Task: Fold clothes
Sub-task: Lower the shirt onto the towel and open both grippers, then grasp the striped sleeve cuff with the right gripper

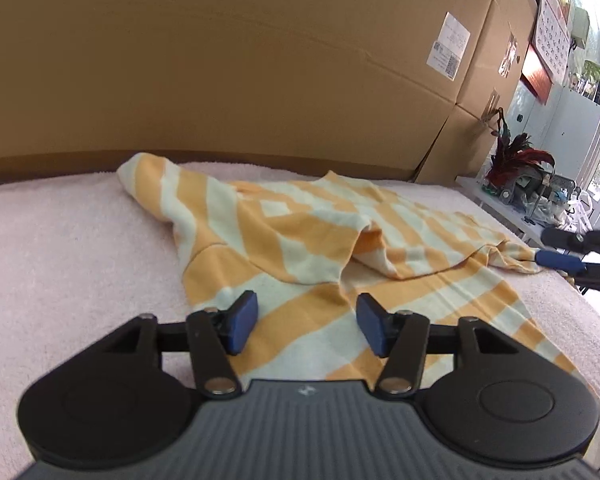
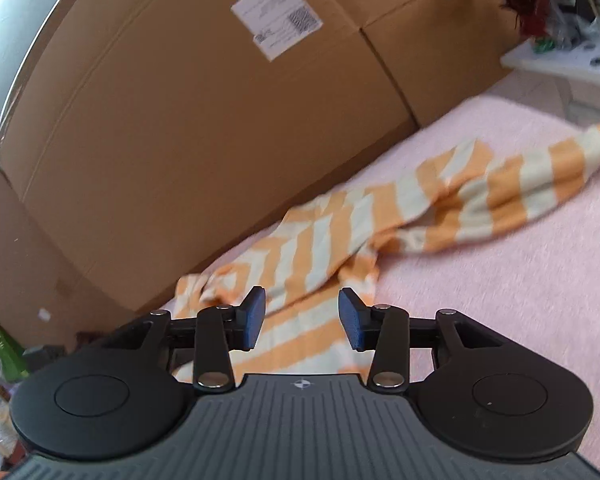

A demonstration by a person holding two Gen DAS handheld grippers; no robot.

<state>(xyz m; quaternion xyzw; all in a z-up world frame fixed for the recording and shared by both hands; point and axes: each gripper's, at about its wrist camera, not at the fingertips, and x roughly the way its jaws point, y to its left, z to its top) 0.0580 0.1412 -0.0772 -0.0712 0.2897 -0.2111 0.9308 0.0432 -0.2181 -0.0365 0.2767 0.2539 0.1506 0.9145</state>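
An orange-and-cream striped garment [image 1: 300,240] lay rumpled and partly folded over itself on the pink towel-covered surface [image 1: 60,240], in front of cardboard boxes [image 1: 220,60]. The left gripper [image 1: 306,322] and right gripper [image 2: 302,318] each hovered over it with jaws apart, gripping nothing

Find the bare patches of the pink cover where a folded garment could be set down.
Bare pink cover lies left of the striped shirt, bordered behind by the boxes. A narrower strip runs right of it. The middle is crowded with cloth.
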